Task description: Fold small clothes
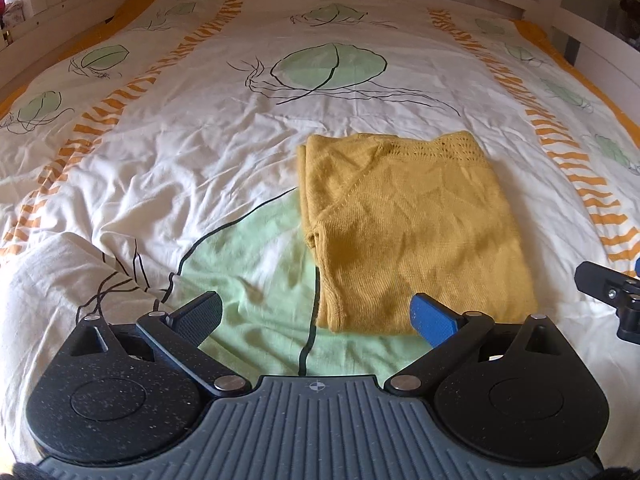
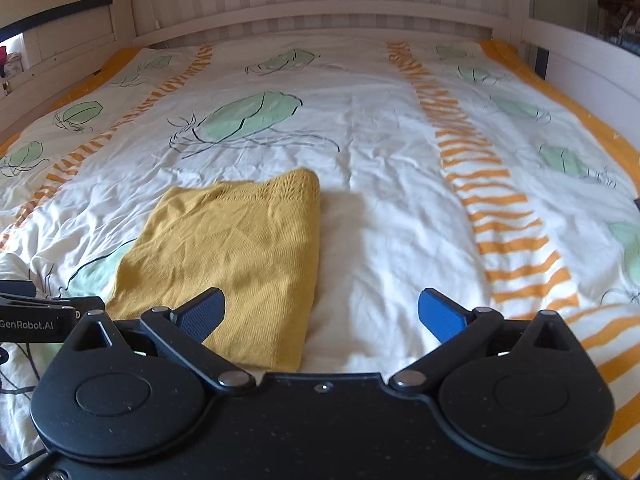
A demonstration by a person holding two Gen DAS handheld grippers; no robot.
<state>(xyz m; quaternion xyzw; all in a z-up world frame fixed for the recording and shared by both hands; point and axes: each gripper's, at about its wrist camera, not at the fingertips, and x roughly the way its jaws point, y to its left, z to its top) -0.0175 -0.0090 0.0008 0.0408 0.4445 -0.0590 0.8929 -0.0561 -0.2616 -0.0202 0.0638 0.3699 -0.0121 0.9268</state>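
Mustard-yellow knitted top (image 1: pixel 404 232) lay folded into a rectangle on the leaf-printed white duvet (image 1: pixel 200 152). Left gripper (image 1: pixel 316 314) and right gripper (image 2: pixel 322 310) hovered wide open, empty; the fold looked finished, perhaps needing one final halving.

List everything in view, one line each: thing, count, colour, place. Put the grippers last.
Knit top: one, mustard yellow, folded into a rectangle, lying flat on the duvet near its front edge.
Duvet: one, white with green leaf shapes, black line drawing and orange striped bands, covering the bed.
Bed frame: one, white slatted wood, around the far end and sides of the duvet.
Left gripper: one, black with a blue pad, jaws open, holding nothing, over the top's near left corner.
Right gripper: one, black with blue pads, jaws open, holding nothing, over the top's near right corner.
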